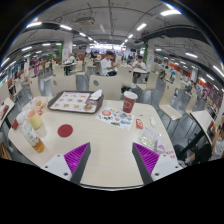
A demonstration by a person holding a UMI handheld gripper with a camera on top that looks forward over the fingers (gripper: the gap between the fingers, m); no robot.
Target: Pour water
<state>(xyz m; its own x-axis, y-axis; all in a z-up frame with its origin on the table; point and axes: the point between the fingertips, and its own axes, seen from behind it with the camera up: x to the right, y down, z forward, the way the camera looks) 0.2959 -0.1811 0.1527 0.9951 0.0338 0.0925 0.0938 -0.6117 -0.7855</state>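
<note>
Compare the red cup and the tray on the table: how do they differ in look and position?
The red cup is tall and upright, while the tray is flat and wide. The cup is plain red; the tray is pale with a pattern. Both rest on the light table, beyond the open gripper, untouched.

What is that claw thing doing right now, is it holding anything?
Gripper: open, holding nothing; only bare table lies between its fingers, and the red cup stands well beyond them.
</note>
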